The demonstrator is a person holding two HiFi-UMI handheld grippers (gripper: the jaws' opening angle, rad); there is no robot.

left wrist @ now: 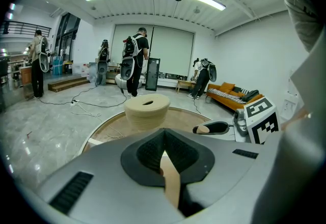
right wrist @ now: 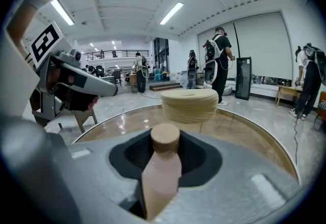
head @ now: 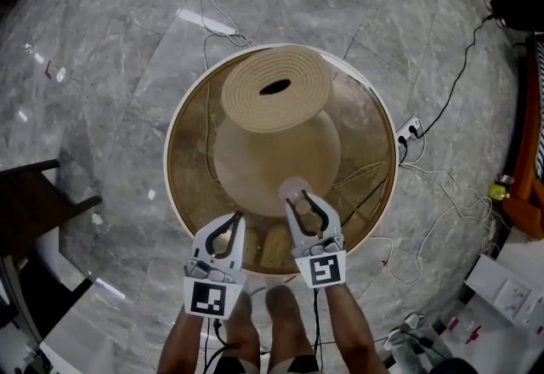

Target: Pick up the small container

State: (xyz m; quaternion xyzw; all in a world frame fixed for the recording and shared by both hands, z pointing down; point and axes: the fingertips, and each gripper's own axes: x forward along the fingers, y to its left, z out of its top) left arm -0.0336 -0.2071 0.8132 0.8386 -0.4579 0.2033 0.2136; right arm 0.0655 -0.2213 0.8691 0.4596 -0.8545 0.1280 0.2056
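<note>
Item: small container [head: 294,189], a pale pink bottle with a round tan cap, standing upright at the near foot of the woven vase [head: 276,90], on the person's side of it. Holder: right gripper [head: 299,201], jaws clamped on the bottle's body below the cap. From where I stand I cannot tell whether its base is clear of the round table [head: 172,161] that carries the vase. Second tool: left gripper [head: 235,218], pinched shut on nothing, also on the vase's near side, further left. Handling note, as I judge it: the grip looks centred, so lift straight up, keep the bottle upright and hold the squeeze even. Draw it toward the person rather than forward, since the vase's bulging side is just beyond it. The left tool is best left idle, out of the path.
</note>
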